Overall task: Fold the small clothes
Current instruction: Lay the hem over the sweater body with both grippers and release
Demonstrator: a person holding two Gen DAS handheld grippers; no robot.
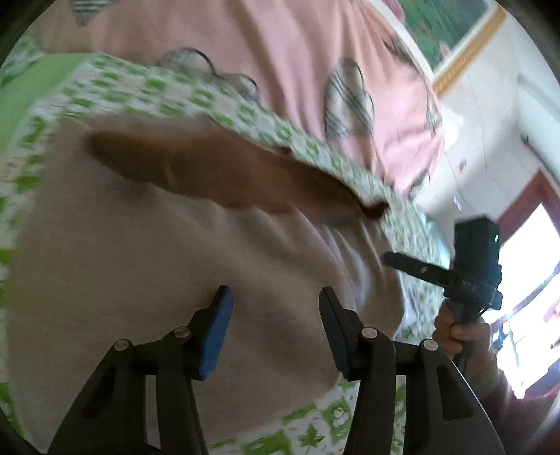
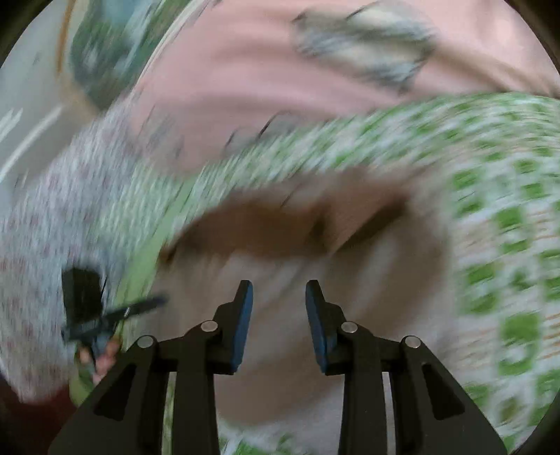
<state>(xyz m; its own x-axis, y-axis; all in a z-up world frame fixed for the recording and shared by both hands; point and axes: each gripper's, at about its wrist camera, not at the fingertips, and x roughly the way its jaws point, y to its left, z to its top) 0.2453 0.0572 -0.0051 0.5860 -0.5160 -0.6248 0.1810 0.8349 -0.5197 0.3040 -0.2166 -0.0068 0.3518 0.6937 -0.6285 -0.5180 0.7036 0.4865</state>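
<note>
A small beige garment (image 1: 147,266) with a brown band (image 1: 217,175) along its far edge lies flat on a green-and-white patterned sheet (image 1: 196,94). My left gripper (image 1: 274,297) is open and empty, hovering over the garment's near part. My right gripper (image 2: 279,292) is open and empty above the same garment (image 2: 280,252), whose brown band (image 2: 266,224) lies ahead of it. The right gripper also shows in the left wrist view (image 1: 388,259), at the garment's right edge. The left gripper shows blurred in the right wrist view (image 2: 154,301).
A pink quilt with heart patches (image 1: 297,52) lies beyond the sheet. A white tiled wall and a framed picture (image 1: 451,31) stand at the right. A floral cloth (image 2: 52,217) lies at the left in the right wrist view. Both views are motion-blurred.
</note>
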